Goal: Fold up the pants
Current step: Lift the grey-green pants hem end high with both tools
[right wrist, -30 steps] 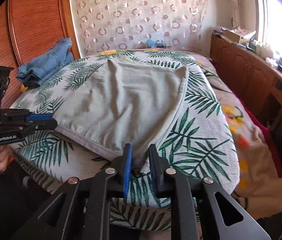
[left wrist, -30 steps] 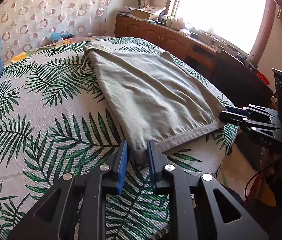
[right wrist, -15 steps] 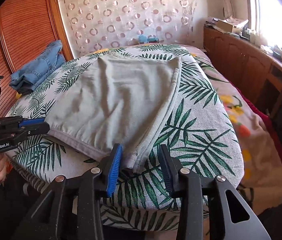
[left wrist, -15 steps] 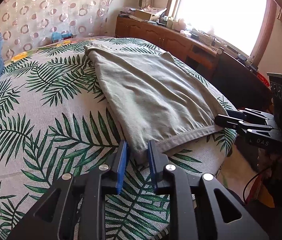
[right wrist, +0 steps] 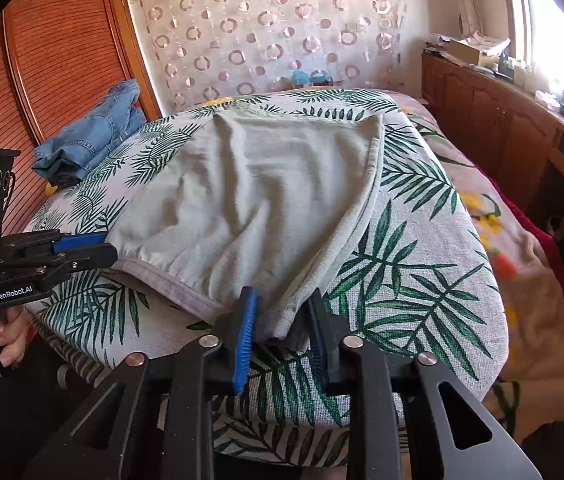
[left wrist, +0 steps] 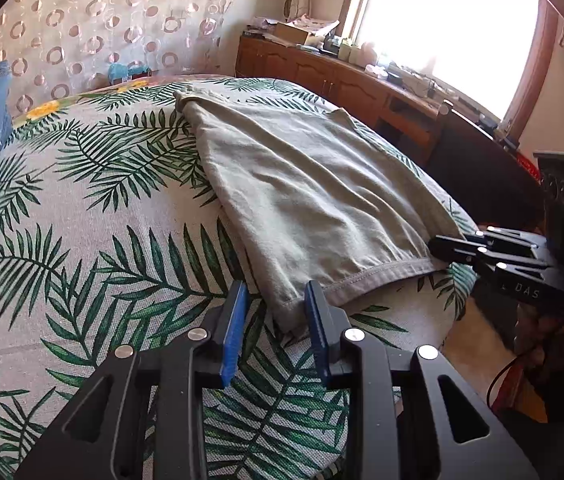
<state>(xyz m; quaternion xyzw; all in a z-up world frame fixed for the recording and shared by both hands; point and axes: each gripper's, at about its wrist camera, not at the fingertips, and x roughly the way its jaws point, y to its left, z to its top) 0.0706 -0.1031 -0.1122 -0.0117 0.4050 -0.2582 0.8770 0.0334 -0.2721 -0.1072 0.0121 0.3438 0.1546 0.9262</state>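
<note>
Grey-green pants lie folded flat on the palm-leaf bedspread, waistband toward me. My left gripper is open, its blue pads either side of the near left waistband corner. My right gripper is open around the other waistband corner; the cloth lies loose between its pads. The pants also show in the right wrist view. The right gripper appears at the right in the left wrist view, and the left gripper at the left in the right wrist view.
Folded blue jeans lie at the far left of the bed by a wooden headboard. A wooden sideboard with clutter runs under the window on the right. A patterned curtain hangs behind the bed.
Both grippers have opened and let go of the waistband corners; the right opened first, then the left. The pants now lie on the bed.
</note>
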